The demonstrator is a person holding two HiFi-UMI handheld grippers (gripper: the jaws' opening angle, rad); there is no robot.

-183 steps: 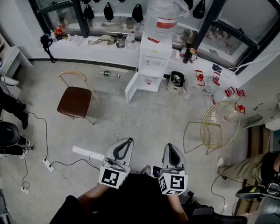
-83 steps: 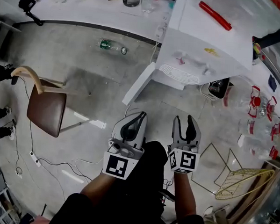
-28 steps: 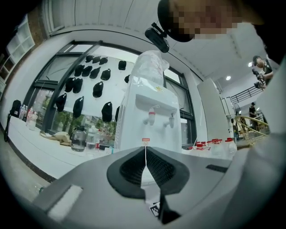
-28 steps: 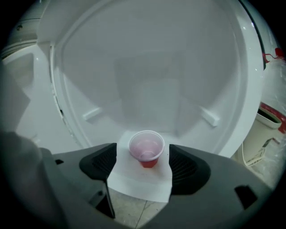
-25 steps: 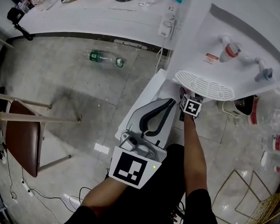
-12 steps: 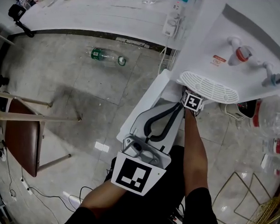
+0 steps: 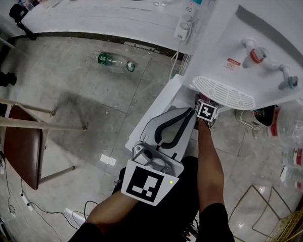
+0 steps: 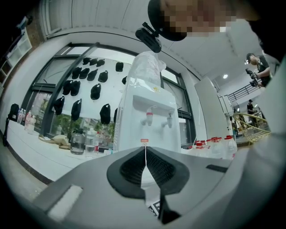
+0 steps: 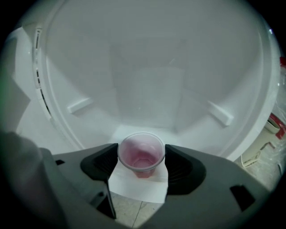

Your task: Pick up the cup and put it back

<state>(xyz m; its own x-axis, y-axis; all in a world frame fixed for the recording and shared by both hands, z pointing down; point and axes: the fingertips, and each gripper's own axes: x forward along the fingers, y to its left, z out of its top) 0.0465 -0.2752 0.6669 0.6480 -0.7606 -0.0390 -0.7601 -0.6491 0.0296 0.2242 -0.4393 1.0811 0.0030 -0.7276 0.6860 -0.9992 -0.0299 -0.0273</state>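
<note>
A small clear cup (image 9: 142, 151) with a pinkish bottom stands at the front lip of the water dispenser's open white cabinet (image 9: 147, 76). My right gripper (image 9: 141, 158) has a dark jaw pressed against each side of the cup's rim, shut on it. In the head view only its marker cube (image 7: 206, 112) shows; the jaws and cup are hidden under the drip tray (image 7: 221, 91). My left gripper (image 7: 186, 112) is shut and holds nothing, held just left of the right arm; its closed jaws (image 8: 145, 152) point at the dispenser (image 8: 147, 112).
The cabinet door (image 7: 154, 110) hangs open to the left. A green bottle (image 7: 114, 61) lies on the floor, a brown chair (image 7: 18, 151) stands at the left. Water bottles (image 7: 293, 125) and a wire chair (image 7: 268, 220) crowd the right.
Since several seconds ago the person has walked up to the dispenser and the right gripper has gone into its cabinet. Over the last second both grippers have barely shifted.
</note>
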